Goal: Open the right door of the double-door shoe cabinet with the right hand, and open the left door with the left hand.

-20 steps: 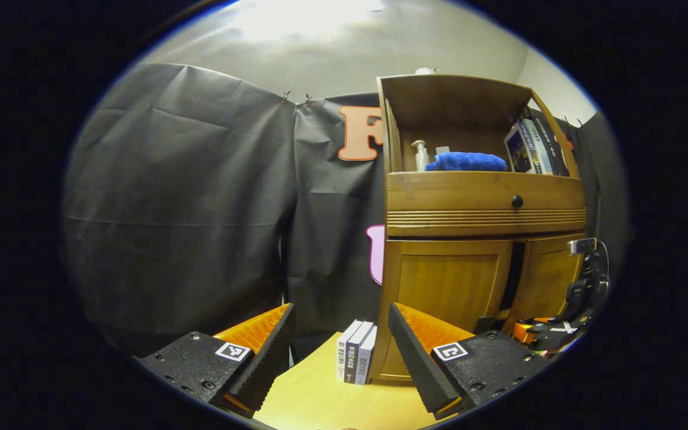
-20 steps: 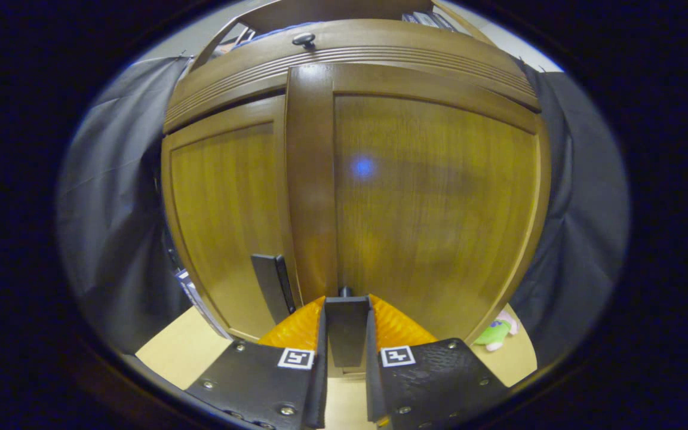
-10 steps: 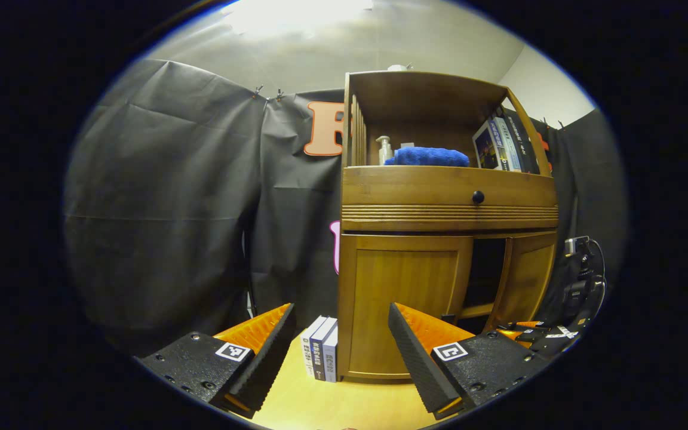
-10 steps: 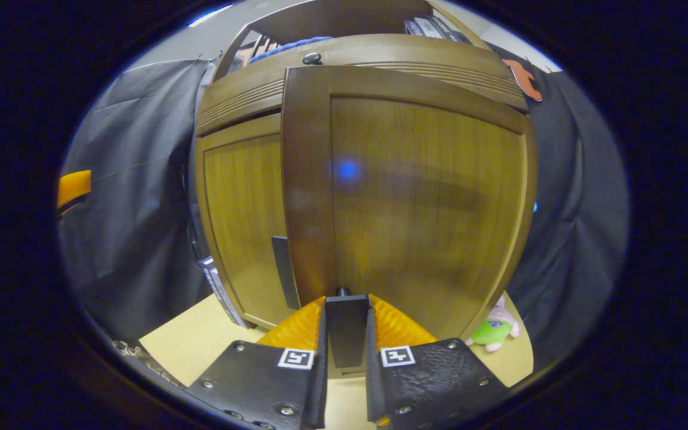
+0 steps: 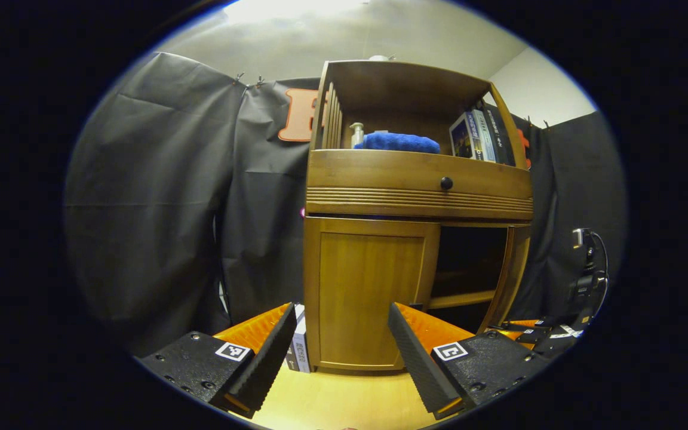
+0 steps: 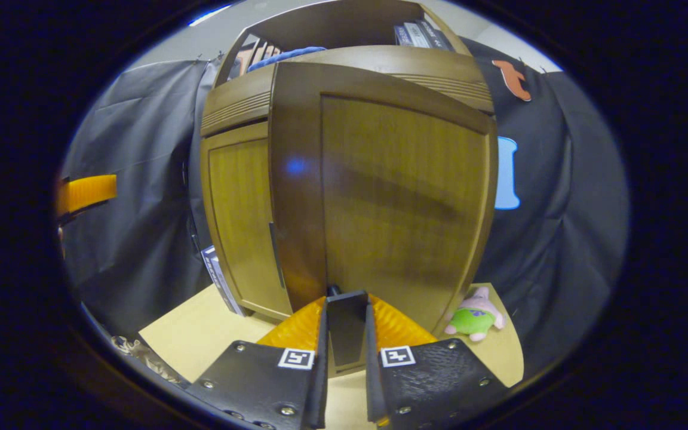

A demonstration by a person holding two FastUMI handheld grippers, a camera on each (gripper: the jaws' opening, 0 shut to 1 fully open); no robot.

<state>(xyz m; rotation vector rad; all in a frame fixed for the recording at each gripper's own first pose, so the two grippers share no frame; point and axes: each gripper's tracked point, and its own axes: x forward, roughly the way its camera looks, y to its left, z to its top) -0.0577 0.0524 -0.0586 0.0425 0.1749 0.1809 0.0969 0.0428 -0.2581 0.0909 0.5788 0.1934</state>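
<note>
The wooden shoe cabinet (image 5: 418,197) stands straight ahead in the left gripper view. Its left door (image 5: 368,292) is closed. Its right door (image 5: 514,269) stands swung out, baring a dark inside (image 5: 469,263) with a shelf. My left gripper (image 5: 341,352) is open in front of the left door, apart from it, with nothing between its fingers. In the right gripper view the right door (image 6: 404,197) is close ahead, and my right gripper (image 6: 347,304) is shut on its dark handle (image 6: 347,325). The left door's handle (image 6: 273,254) shows edge-on.
Several books (image 5: 299,346) stand on the light wood table (image 5: 344,400) against the cabinet's left side. A green and pink plush toy (image 6: 474,313) lies by the right door's hinge side. Above the doors are a drawer knob (image 5: 446,183) and a blue towel (image 5: 401,142).
The right door has swung further open with my right gripper still on its handle. My left gripper has moved to face the cabinet's left door, staying open.
</note>
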